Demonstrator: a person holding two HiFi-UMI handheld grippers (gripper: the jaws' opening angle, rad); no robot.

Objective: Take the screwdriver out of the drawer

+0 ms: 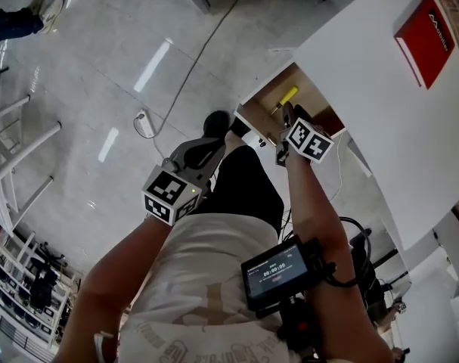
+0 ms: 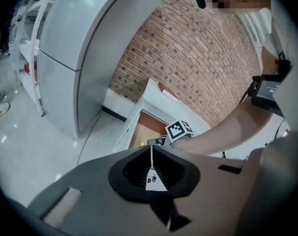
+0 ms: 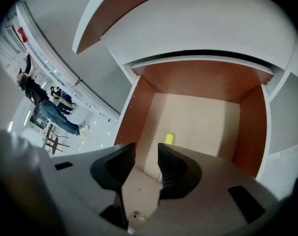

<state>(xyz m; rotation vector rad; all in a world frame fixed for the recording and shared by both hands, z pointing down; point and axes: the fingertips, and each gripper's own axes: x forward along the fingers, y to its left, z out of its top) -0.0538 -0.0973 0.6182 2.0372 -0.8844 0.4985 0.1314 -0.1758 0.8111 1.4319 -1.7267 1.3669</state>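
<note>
The drawer (image 3: 249, 127) stands open beneath the white tabletop (image 1: 380, 112), and the screwdriver (image 3: 169, 139) lies on its floor, only the yellow handle end showing past the right-hand jaw. The right gripper (image 3: 146, 149) hangs over the drawer with its jaws well apart and nothing between them. The left gripper (image 2: 151, 149) is pressed closed on nothing, away from the drawer. The handle sits off to one side of the gap, so closing here would likely catch air or nudge the round handle and roll it toward the wall.
</note>
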